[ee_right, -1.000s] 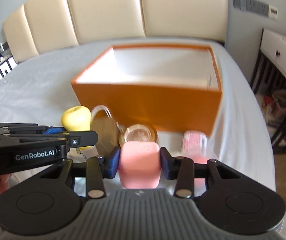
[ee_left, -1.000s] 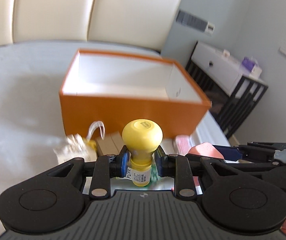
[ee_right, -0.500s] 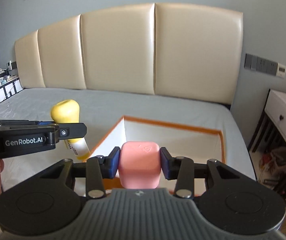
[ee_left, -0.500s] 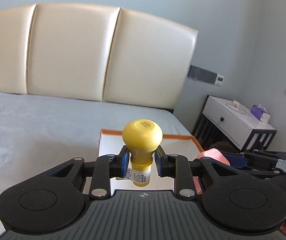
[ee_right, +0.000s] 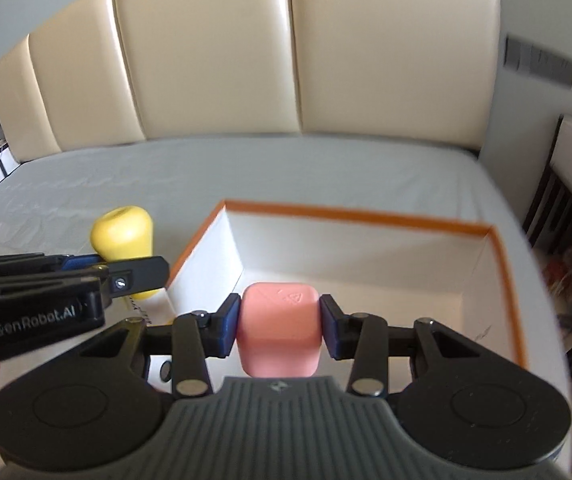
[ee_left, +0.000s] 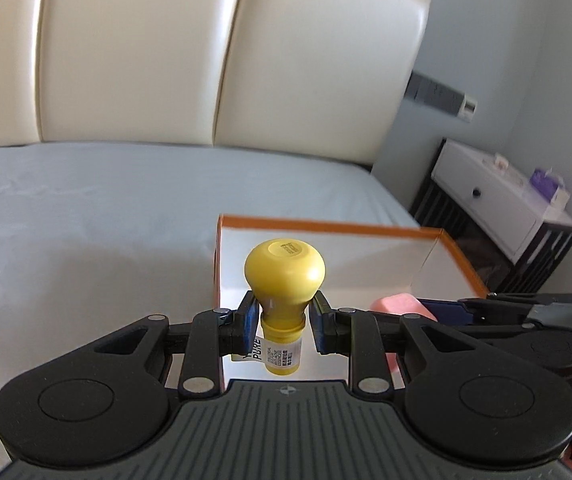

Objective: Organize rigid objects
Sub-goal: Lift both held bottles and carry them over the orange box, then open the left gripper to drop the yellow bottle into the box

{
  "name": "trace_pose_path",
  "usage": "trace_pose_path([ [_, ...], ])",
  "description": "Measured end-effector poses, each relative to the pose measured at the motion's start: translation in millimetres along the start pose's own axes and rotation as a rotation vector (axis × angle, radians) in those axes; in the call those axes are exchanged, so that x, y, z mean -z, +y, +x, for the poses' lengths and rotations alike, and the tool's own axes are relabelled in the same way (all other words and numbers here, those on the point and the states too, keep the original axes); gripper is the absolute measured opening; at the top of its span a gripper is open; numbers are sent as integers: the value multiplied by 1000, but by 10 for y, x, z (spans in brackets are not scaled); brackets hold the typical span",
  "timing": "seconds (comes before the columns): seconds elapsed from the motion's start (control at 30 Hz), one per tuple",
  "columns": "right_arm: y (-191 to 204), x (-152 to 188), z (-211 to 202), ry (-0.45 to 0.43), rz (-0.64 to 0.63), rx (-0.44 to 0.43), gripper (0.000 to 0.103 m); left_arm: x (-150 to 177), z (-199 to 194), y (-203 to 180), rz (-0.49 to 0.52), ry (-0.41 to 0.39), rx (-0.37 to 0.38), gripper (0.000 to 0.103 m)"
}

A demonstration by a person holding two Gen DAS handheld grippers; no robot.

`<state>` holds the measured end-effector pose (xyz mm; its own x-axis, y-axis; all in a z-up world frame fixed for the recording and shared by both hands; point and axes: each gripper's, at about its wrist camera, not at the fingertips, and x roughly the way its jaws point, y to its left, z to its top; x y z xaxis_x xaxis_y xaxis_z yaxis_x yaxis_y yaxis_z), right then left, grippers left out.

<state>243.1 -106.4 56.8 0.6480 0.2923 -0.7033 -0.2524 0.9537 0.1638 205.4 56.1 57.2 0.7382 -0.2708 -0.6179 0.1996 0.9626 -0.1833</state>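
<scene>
My left gripper (ee_left: 281,320) is shut on the neck of a yellow bottle (ee_left: 283,276) with a bulb-shaped cap and a white label; it holds it above the near left corner of an open orange box (ee_left: 326,228) with a white inside. My right gripper (ee_right: 279,320) is shut on a pink rounded block (ee_right: 279,328) and holds it over the box's interior (ee_right: 366,264). The yellow bottle (ee_right: 121,236) and left gripper (ee_right: 85,276) show at the left of the right wrist view. The pink block (ee_left: 400,306) shows at the right of the left wrist view.
The box sits on a grey bed sheet (ee_left: 85,220) in front of a cream padded headboard (ee_left: 165,52). A white nightstand (ee_left: 502,200) on a black frame stands right of the bed. The bed's right edge runs close to the box.
Both grippers lifted their objects from the sheet in front of the box and carried them forward. They now tilt down over the open box. The small items on the sheet are out of view.
</scene>
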Motion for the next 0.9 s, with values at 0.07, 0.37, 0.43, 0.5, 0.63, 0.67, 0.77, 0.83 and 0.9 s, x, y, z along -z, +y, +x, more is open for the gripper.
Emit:
trace_pose_path([
  [0.07,15,41,142,44,3,-2,42,60,101,26,11,35,-15,30],
  [0.37,-48,72,590,148,60,-1,42,91,407,122,16,105,-28,30],
  [0.43,-70,37,643,152,75,6,42,55,442,114,27,102,-43,30],
  [0.5,-107,13,691,158,97,11,42,16,481,110,23,101,-49,30],
  [0.63,-116,-15,777,162,113,32,42,3,503,110,15,85,-67,34],
  [0.67,-109,-30,815,163,114,36,42,3,515,116,14,79,-63,35],
  [0.77,-103,-10,861,168,110,45,42,17,499,117,13,70,-58,35],
  [0.83,-89,3,894,178,112,47,42,20,481,134,-9,67,-49,35],
  [0.9,-75,11,910,181,115,50,42,24,455,151,-34,64,-40,37],
])
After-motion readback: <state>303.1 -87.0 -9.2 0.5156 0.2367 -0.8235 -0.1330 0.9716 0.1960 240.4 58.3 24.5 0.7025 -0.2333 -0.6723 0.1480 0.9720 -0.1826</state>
